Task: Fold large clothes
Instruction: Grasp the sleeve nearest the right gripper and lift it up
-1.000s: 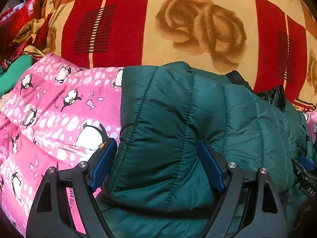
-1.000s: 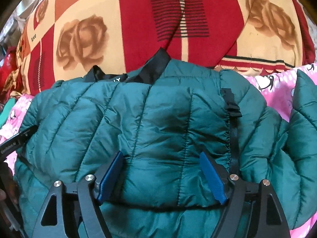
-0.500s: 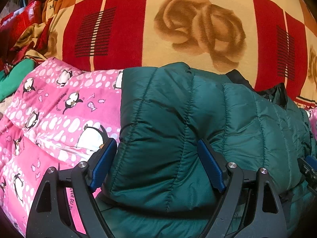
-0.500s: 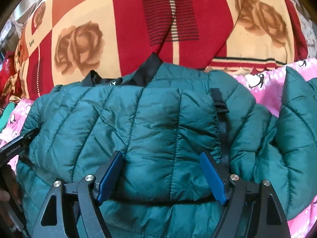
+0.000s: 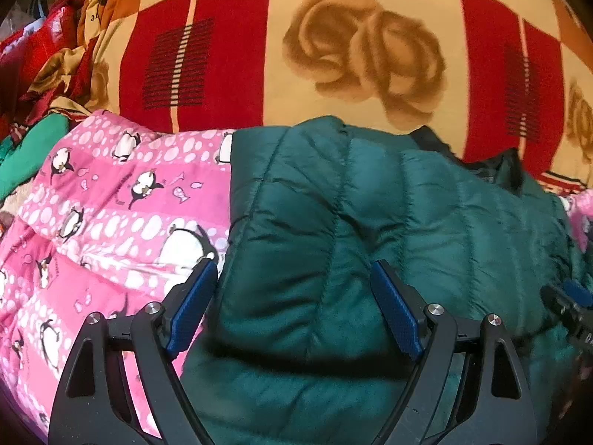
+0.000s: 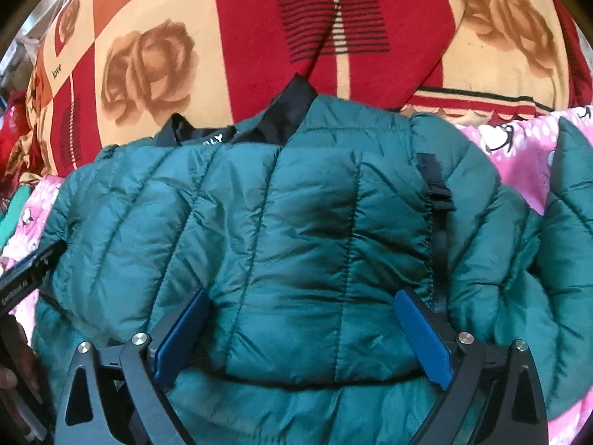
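Where the folded green puffer jacket (image 6: 296, 230) lies across the pink penguin-print quilt (image 5: 111, 215), its glossy shell is divided by stitched seams into padded, bulging channels, and a fold of it rises between the fingers of each gripper. One jacket is visible; a black collar lining (image 6: 292, 111) with white lettering projects at its far edge, and a black strap with a buckle (image 6: 437, 193) runs down its right side in the right wrist view. A further quilted green part (image 6: 570, 200), probably a sleeve, lies to the right on the quilt. Left gripper (image 5: 292, 296): two black-framed fingers with ribbed blue pads (image 5: 394, 315) spread wide, the left pad at the jacket's edge over the quilt, the right pad sunk against the fabric; whether they pinch the fold cannot be told. Right gripper (image 6: 300, 330): two like fingers whose jaws are opening, with the puffy fold between them and both pads (image 6: 422, 337) against its sides. Behind lies one fleecy blanket (image 5: 259, 55) in red, cream and orange squares, bearing brown rose motifs, dark striped blocks and the word "love". Crumpled red and green cloth (image 5: 33, 85) is heaped at far left.
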A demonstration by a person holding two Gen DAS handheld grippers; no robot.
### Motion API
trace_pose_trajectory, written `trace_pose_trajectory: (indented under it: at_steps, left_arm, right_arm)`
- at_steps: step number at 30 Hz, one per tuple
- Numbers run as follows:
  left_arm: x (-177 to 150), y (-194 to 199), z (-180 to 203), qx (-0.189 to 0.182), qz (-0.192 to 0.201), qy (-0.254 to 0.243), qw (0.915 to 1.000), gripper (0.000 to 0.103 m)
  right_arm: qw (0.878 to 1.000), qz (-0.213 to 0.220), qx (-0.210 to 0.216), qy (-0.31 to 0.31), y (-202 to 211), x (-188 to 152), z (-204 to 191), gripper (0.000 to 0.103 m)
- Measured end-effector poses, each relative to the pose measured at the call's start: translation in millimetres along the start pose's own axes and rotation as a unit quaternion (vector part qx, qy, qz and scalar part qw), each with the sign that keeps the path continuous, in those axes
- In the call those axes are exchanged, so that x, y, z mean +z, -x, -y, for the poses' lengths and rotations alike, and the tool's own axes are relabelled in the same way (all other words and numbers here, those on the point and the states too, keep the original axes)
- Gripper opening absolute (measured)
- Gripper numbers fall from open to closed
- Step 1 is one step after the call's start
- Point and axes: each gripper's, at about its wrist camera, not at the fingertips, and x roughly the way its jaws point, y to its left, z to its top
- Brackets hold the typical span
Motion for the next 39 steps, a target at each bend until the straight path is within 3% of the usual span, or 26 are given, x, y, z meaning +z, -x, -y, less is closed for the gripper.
trace_pose_trajectory:
  at_steps: [6,17,30,39]
  left_arm:
    - [-4.9,44.1,6.8,-0.023,0.033,-0.010,0.9991,0.085]
    - [-24.9,103.6,40.0,-0.076,0.051,-0.030,0.9953,0.085]
    - [-38.7,121.8,63.3,-0.092,0.051,-0.043,0.9936,0.085]
    - [-33.3,104.5,45.8,-0.096,0.036,0.004,0.9948,0.085]
  right_arm:
    - [0.999,0.043,-0.002,-0.005,47.4,-11.6,-1.8,0.099]
    - [0.995,0.093,-0.045,0.007,105.4,-28.7,-0.3,0.099]
    - [0.989,0.115,-0.085,-0.036,138.6,-36.9,64.9,0.099]
    - [0.979,0.131,-0.132,-0.085,150.8,-27.3,132.1,0.099]
